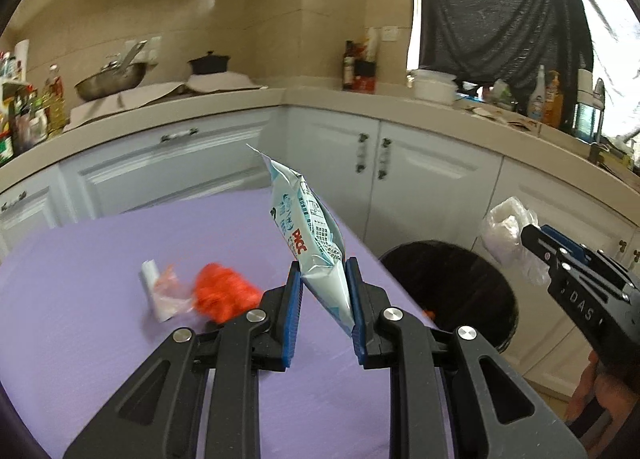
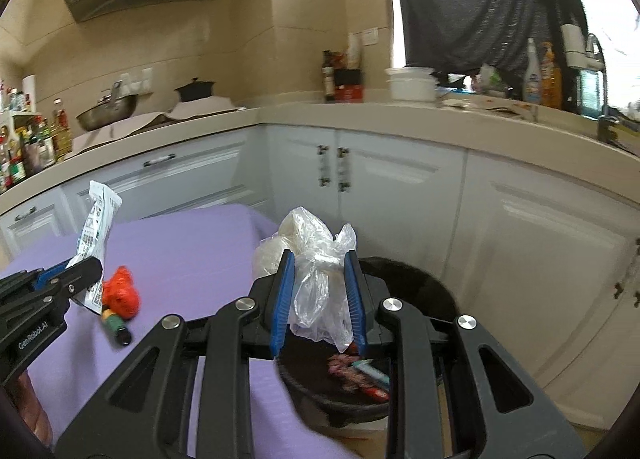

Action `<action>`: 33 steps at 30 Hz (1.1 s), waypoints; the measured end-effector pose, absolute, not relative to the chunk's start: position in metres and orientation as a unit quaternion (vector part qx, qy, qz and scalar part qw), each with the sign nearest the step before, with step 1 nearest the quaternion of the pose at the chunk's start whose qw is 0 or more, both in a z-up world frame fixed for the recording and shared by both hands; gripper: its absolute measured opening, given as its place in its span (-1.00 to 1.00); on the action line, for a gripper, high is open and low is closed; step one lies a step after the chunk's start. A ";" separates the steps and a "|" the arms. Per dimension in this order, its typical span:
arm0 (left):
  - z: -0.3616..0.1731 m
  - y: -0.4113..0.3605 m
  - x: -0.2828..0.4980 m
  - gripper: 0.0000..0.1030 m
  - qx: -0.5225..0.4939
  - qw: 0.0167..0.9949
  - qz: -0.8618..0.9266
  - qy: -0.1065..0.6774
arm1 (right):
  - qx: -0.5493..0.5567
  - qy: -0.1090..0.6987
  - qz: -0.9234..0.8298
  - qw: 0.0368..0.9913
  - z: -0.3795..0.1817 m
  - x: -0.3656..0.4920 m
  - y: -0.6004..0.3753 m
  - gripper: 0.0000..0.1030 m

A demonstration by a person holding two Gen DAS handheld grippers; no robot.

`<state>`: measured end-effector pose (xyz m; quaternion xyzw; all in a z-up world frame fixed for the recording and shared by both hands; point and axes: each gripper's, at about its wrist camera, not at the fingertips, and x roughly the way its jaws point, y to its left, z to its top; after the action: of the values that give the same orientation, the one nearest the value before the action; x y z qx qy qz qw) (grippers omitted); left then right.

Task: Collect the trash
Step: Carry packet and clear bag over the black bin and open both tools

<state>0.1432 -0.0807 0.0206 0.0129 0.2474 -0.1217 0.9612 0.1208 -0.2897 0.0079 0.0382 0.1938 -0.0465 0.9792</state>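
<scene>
My left gripper [image 1: 323, 279] is shut on a light blue wet-wipe packet [image 1: 310, 235] that sticks up above the purple table [image 1: 100, 339]. The right gripper [image 2: 319, 279] is shut on a crumpled clear plastic bag [image 2: 316, 283], held over the black trash bin [image 2: 404, 279] beside the table. In the left wrist view the same bag [image 1: 506, 235] hangs at the right gripper's tip, past the bin [image 1: 452, 287]. Wrappers [image 2: 356, 373] lie inside the bin. On the table rest an orange-red crumpled piece [image 1: 224, 295] and a small clear wrapper [image 1: 164, 293].
A small green and yellow tube [image 2: 116, 325] lies by the orange piece [image 2: 122, 293]. White cabinets [image 2: 400, 195] stand close behind the table and bin. The beige counter [image 1: 320, 99] carries a wok, a pot, bottles and a white container. A hand [image 1: 600, 399] shows at lower right.
</scene>
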 end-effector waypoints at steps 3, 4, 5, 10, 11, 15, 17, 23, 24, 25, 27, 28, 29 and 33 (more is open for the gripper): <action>0.020 -0.103 0.148 -0.56 0.020 0.961 -0.131 0.241 | 0.039 0.189 -0.060 0.979 0.007 0.121 -0.303 -0.52; 0.019 -0.108 0.150 -0.56 0.022 0.961 -0.134 0.241 | 0.042 0.189 -0.063 0.979 0.006 0.121 -0.310 -0.52; 0.019 -0.113 0.152 -0.56 0.022 0.961 -0.136 0.241 | 0.044 0.189 -0.065 0.979 0.006 0.122 -0.314 -0.52; 0.016 -0.140 0.160 -0.56 0.026 0.960 -0.147 0.235 | 0.045 0.187 -0.077 0.978 0.002 0.126 -0.333 -0.52; 0.016 -0.145 0.161 -0.56 0.028 0.960 -0.150 0.234 | 0.046 0.187 -0.079 0.978 0.001 0.128 -0.336 -0.52; 0.013 -0.164 0.170 -0.56 0.030 0.959 -0.156 0.233 | 0.048 0.183 -0.088 0.978 -0.003 0.131 -0.348 -0.51; 0.012 -0.174 0.173 -0.56 0.030 0.959 -0.160 0.233 | 0.051 0.180 -0.092 0.978 -0.006 0.133 -0.355 -0.51; 0.003 -0.199 0.181 -0.55 0.042 0.957 -0.167 0.235 | 0.057 0.178 -0.103 0.977 -0.014 0.141 -0.370 -0.51; 0.002 -0.202 0.182 -0.55 0.043 0.956 -0.167 0.236 | 0.058 0.179 -0.103 0.977 -0.015 0.142 -0.372 -0.51; -0.001 -0.205 0.185 -0.55 0.044 0.955 -0.167 0.240 | 0.059 0.181 -0.104 0.976 -0.017 0.144 -0.375 -0.51; -0.005 -0.211 0.190 -0.55 0.042 0.952 -0.168 0.250 | 0.061 0.184 -0.104 0.976 -0.021 0.148 -0.377 -0.51; -0.006 -0.213 0.192 -0.55 0.042 0.951 -0.168 0.254 | 0.061 0.185 -0.105 0.975 -0.023 0.150 -0.378 -0.51; -0.008 -0.216 0.195 -0.55 0.044 0.950 -0.167 0.260 | 0.061 0.186 -0.106 0.975 -0.025 0.152 -0.380 -0.51; -0.016 -0.227 0.206 -0.52 0.054 0.944 -0.168 0.279 | 0.063 0.188 -0.112 0.974 -0.032 0.160 -0.385 -0.47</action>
<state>0.2058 -0.2270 -0.0162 0.0537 0.2791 -0.1682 0.9439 0.1599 -0.3849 -0.0324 0.0627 0.1882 -0.1118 0.9737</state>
